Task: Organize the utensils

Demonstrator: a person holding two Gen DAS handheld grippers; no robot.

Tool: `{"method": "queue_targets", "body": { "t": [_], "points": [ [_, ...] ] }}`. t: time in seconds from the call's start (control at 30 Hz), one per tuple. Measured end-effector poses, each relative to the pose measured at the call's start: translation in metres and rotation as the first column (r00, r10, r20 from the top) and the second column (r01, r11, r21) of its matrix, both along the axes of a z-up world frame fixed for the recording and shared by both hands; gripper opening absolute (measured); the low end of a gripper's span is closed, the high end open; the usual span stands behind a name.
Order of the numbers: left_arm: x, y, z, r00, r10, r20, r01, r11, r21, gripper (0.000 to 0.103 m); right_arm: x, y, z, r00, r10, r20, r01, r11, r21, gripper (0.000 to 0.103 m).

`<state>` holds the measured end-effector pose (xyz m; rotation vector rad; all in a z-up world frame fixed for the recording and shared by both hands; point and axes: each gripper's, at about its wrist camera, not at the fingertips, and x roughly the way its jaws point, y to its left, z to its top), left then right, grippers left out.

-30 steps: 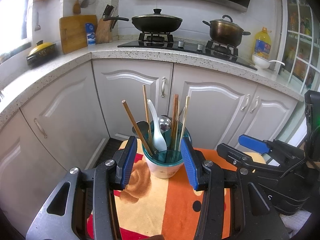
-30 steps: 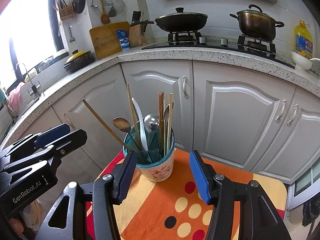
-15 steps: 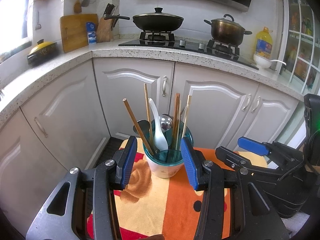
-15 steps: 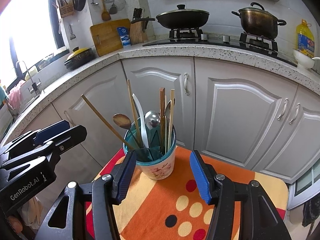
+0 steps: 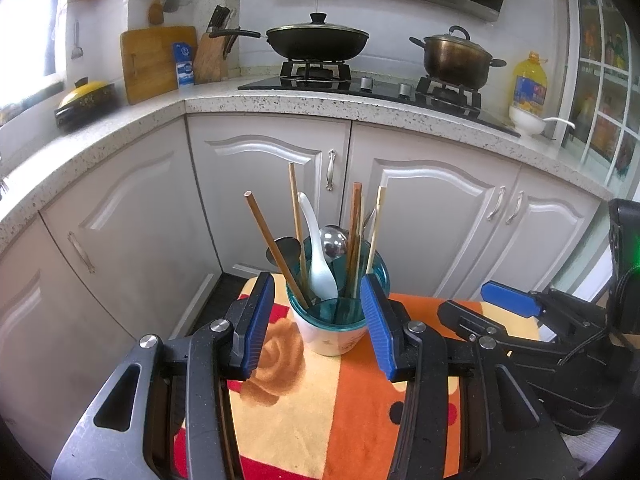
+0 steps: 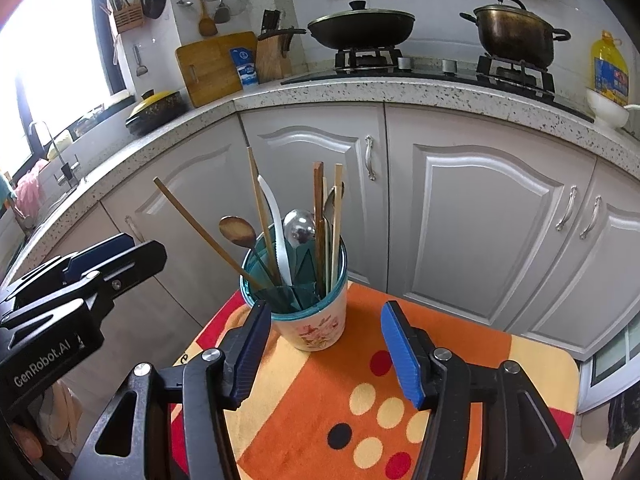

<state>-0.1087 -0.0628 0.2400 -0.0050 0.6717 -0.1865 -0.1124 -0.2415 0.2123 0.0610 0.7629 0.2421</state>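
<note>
A white floral cup with a teal rim (image 5: 338,330) (image 6: 316,330) stands on a small table under an orange patterned cloth (image 5: 304,412) (image 6: 448,392). It holds several wooden chopsticks (image 5: 276,252) (image 6: 200,226), a white ceramic spoon (image 5: 320,264), a metal spoon (image 6: 299,229) and a wooden spoon (image 6: 237,232). My left gripper (image 5: 320,322) is open and empty, its jaws on either side of the cup without touching. My right gripper (image 6: 326,350) is open and empty, just short of the cup.
Grey cabinet doors (image 5: 272,184) and a speckled countertop (image 5: 320,100) stand behind the table. A wok (image 5: 318,42) and a pot (image 5: 456,58) sit on the stove. The right gripper's body (image 5: 560,332) lies to the right over the cloth.
Both grippers have drawn back very slightly from the cup. The cup and the utensils have not moved.
</note>
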Motion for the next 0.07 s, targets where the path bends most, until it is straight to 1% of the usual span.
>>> {"method": "queue_targets", "body": {
  "t": [0.07],
  "points": [
    [0.0012,0.0009,-0.0005,1.000,0.002,-0.004,-0.002,1.000,-0.003,0.044,-0.0003,-0.0021,-0.0016,1.000,-0.002,-0.003,0.002,1.000,0.001,0.055]
  ]
}}
